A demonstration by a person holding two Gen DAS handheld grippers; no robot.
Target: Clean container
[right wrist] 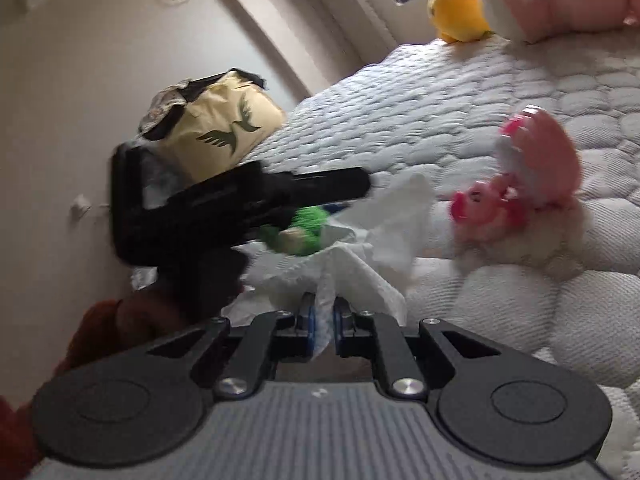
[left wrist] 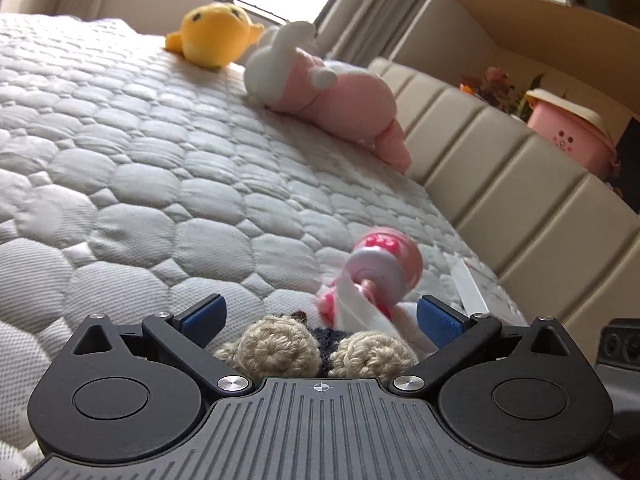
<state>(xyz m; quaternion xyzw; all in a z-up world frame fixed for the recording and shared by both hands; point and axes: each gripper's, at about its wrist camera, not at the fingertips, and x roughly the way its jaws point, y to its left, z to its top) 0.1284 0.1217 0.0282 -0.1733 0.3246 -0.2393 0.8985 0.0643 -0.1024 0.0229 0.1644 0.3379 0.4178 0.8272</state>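
My right claw (right wrist: 323, 322) is pinching a crumpled white tissue (right wrist: 360, 248), soft and light, so it will fold rather than scrub unless I bunch it. My left claw (left wrist: 320, 312) is spread wide over a crocheted toy (left wrist: 320, 350). The pink container (left wrist: 384, 264) lies on its side on the quilted mattress (left wrist: 160, 160); it looks like light, slippery plastic, best gripped around its body.

The mattress (left wrist: 160, 160) is quilted matt fabric, kinda bumpy, and the yellow plush (left wrist: 214, 36) near its far edge looks soft and fuzzy. The pink toy (left wrist: 384, 264) is glossy plastic; the tissue (right wrist: 360, 268) pinched in the right gripper (right wrist: 322, 320) is crinkly white paper.
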